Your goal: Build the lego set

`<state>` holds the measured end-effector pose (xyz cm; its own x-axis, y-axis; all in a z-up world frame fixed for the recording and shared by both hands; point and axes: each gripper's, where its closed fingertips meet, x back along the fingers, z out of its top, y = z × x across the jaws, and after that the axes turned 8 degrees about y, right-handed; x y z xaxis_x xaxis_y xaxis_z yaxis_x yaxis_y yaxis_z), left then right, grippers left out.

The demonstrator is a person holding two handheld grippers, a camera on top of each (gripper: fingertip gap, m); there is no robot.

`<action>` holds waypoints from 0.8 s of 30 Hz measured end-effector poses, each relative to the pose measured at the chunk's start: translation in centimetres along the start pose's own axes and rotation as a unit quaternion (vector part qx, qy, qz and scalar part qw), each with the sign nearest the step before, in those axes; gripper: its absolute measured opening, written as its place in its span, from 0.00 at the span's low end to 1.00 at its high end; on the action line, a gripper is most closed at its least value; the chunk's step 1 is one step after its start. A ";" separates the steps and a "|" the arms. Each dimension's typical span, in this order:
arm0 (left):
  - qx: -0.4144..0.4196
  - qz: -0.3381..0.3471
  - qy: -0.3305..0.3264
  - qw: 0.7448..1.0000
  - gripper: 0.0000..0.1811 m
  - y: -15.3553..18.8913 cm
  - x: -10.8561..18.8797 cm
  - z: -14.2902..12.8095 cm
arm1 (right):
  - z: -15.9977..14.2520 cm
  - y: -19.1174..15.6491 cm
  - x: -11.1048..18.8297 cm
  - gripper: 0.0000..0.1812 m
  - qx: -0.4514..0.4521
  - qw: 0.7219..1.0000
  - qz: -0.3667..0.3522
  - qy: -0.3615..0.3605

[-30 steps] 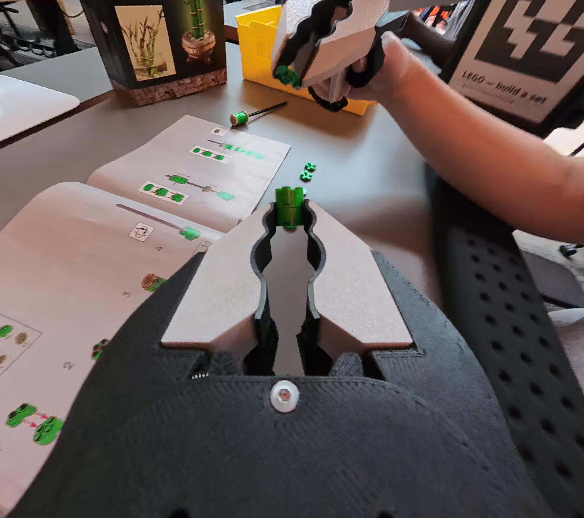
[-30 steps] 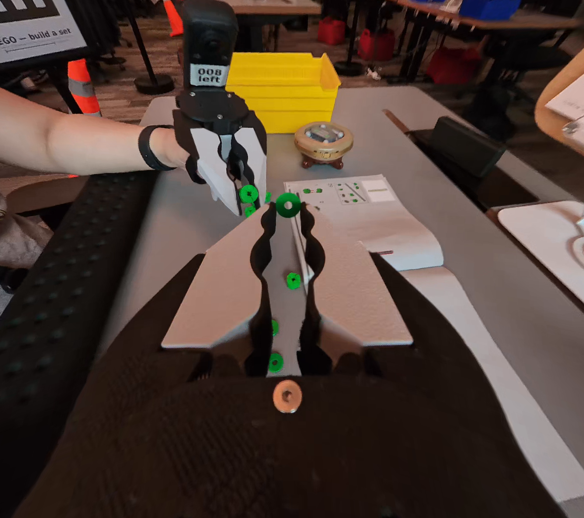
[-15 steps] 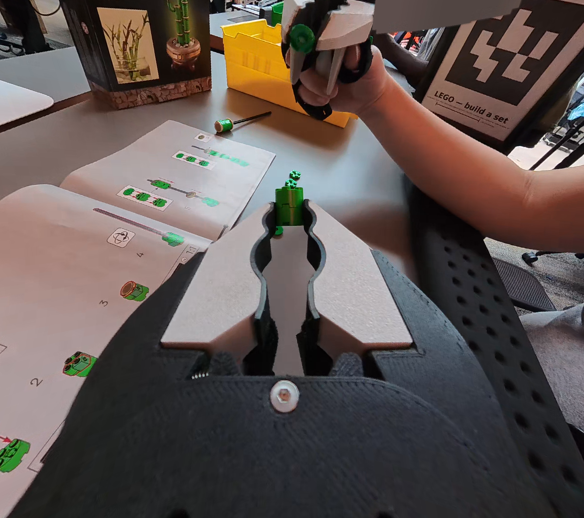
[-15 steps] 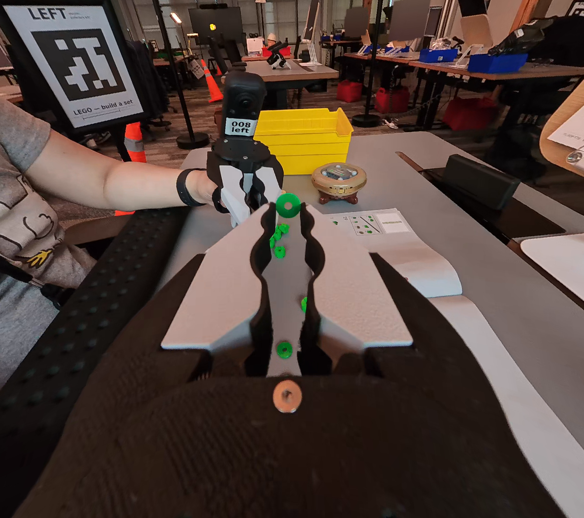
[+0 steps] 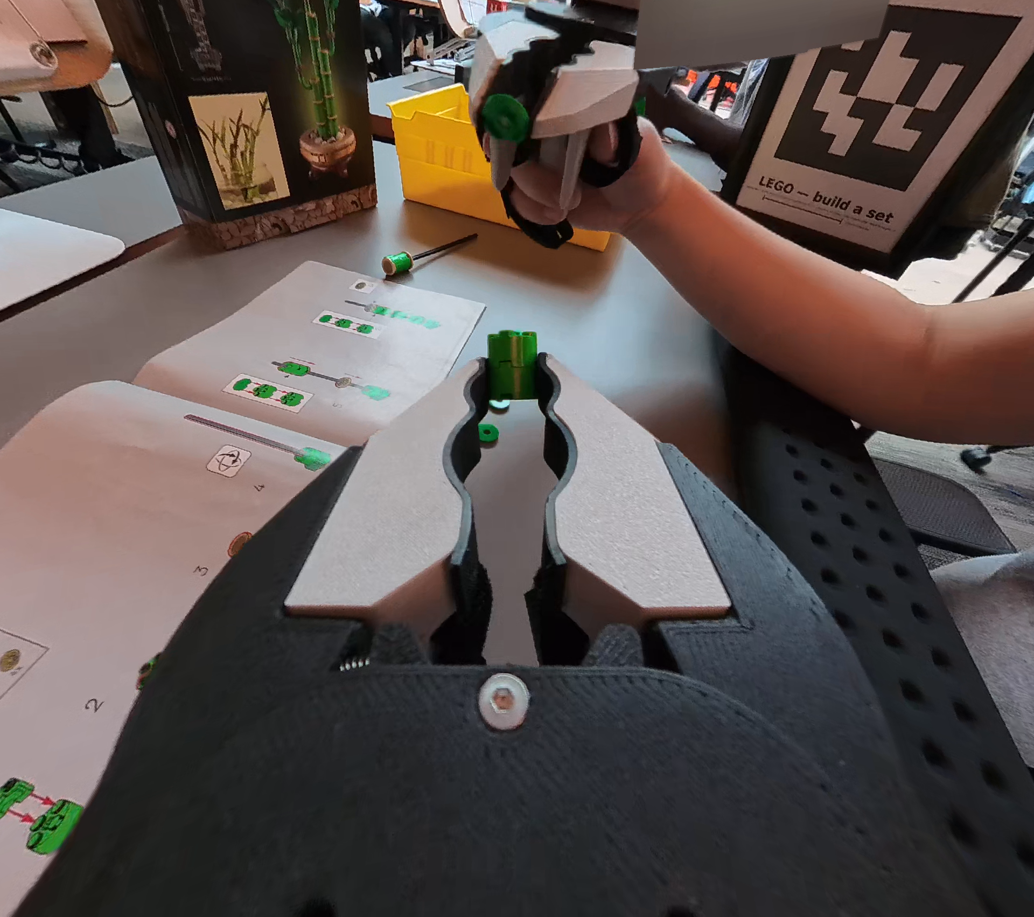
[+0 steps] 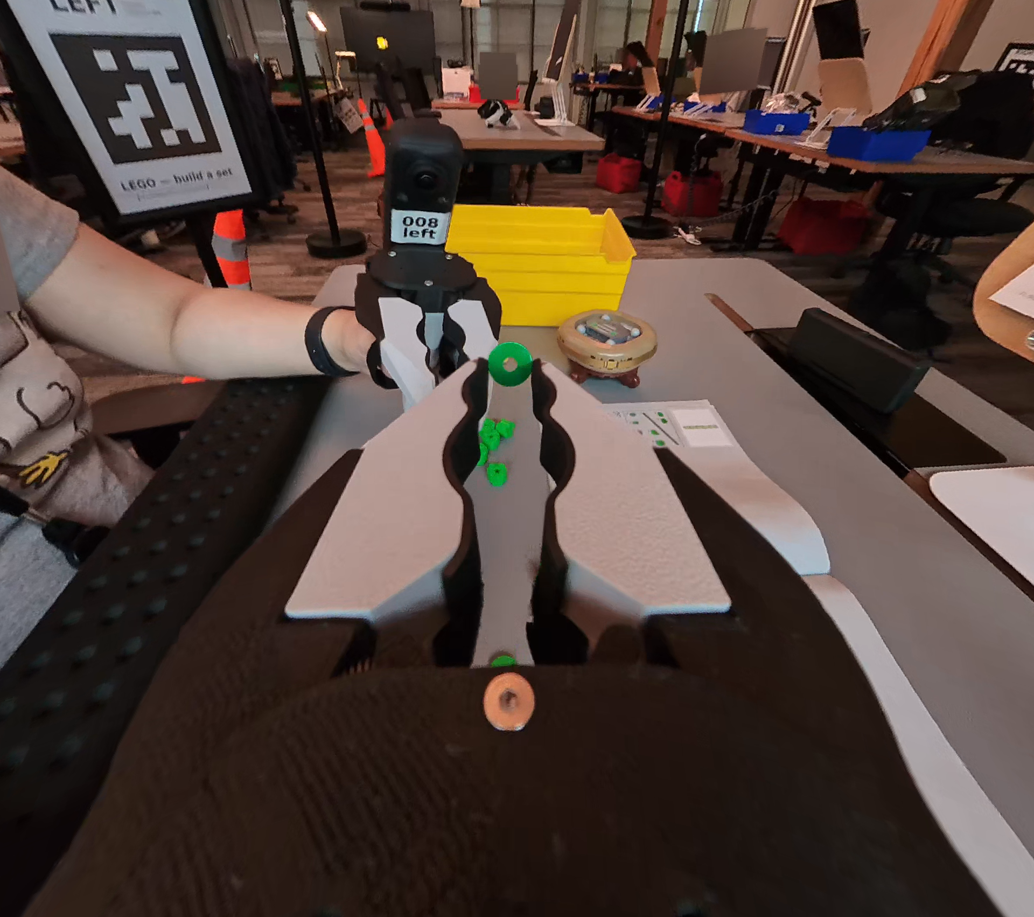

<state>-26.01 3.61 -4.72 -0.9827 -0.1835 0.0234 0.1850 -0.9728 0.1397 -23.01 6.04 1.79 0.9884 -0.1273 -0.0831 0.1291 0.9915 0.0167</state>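
Above the bench [image 5: 587,308], near centre: green round-brick stack [image 5: 511,365], upright, pinched in left gripper [image 5: 510,375]. Farther off, raised: green round plate [image 6: 510,364], clamped edgewise in right gripper [image 6: 510,368]. Loose green pieces [image 6: 492,442] below; instruction booklet [image 5: 313,347] left; yellow bin [image 6: 537,263] far. Step judged: capping the stack. Next: align plate over studs, press.

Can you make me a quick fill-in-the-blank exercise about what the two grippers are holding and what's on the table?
1. The left gripper is shut on a green round ____.
2. The right gripper pinches a flat green ____ with a hole in its middle.
3. Behind the tan round base stands a ____ bin.
4. The open instruction booklet lies on the grey ____.

Missing words: brick; disc; yellow; table
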 end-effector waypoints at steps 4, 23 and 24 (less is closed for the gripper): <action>-0.003 -0.013 0.014 1.000 0.08 0.4 0.1 0.5 | -1.4 -1.3 -1.3 0.08 -0.007 0.999 0.043 -0.022; -0.033 -0.031 0.017 0.999 0.08 1.5 0.0 0.9 | -3.8 -4.0 -4.0 0.08 -0.024 0.992 0.102 -0.075; -0.038 -0.028 0.015 0.999 0.08 1.5 0.0 0.9 | -3.9 -4.0 -4.0 0.08 -0.028 0.991 0.101 -0.077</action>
<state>-25.71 2.30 -3.64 -0.9912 -0.1318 -0.0129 0.1307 -0.9893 0.0651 -27.80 2.72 -1.81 0.9947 0.0763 0.0694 -0.0738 0.9965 -0.0382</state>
